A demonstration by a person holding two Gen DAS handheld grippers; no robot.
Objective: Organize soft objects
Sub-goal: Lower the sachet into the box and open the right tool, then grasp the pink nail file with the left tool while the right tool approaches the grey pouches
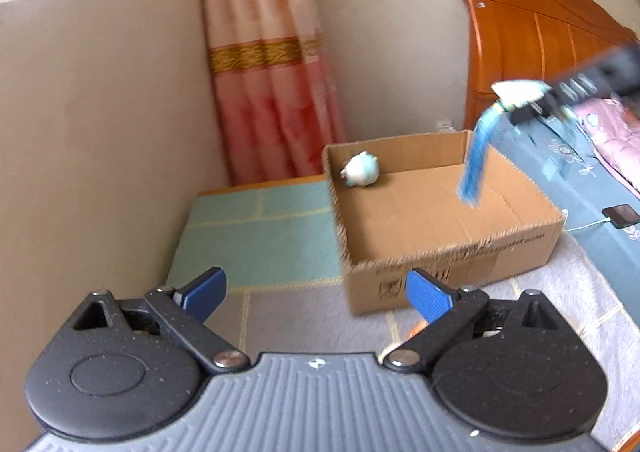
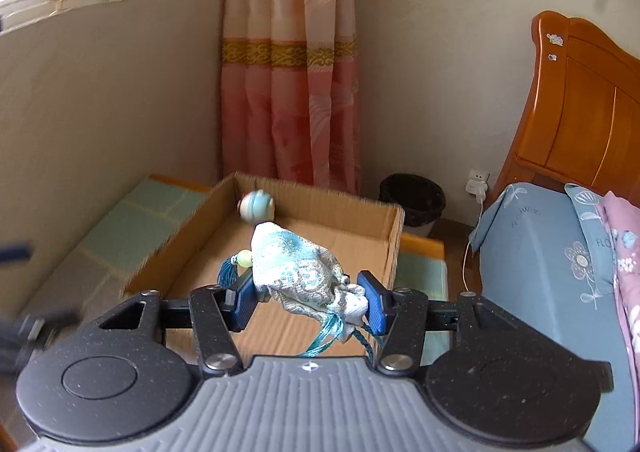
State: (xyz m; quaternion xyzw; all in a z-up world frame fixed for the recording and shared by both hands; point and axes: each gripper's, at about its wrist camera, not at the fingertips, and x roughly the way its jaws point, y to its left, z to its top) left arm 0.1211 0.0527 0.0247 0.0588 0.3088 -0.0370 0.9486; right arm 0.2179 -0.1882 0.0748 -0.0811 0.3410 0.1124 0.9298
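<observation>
An open cardboard box sits on a bed mat, with a round pale-blue plush toy in its far left corner. My right gripper is shut on a silvery-blue brocade pouch with a green bead and blue tassels, held over the box's near part. In the left wrist view the pouch and its tassel hang blurred above the box's right side. My left gripper stands wide open with nothing between its fingers, just short of the box's near wall.
A green-and-grey checked mat lies left of the box. A pink curtain hangs in the corner; a black bin stands beyond the box. A wooden headboard, blue bedding and a phone on a cable are on the right.
</observation>
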